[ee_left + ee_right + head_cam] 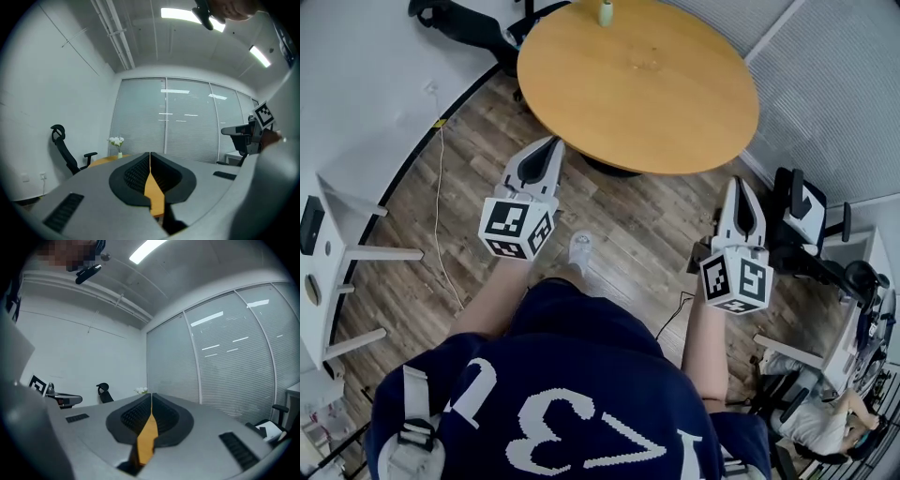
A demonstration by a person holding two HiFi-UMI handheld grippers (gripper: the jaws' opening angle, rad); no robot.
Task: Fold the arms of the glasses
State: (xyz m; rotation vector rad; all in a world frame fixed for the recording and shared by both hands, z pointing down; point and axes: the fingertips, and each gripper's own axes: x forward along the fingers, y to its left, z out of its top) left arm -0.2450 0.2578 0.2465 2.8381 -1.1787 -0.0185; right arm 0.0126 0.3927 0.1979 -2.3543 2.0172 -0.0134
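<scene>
Wooden table (656,94) lies beyond left gripper (551,143) and right gripper (737,185), jaws together.

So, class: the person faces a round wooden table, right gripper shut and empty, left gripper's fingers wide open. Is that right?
No: the left gripper is shut and empty too, as the left gripper view shows. The rest holds: round wooden table, right gripper shut.
</scene>
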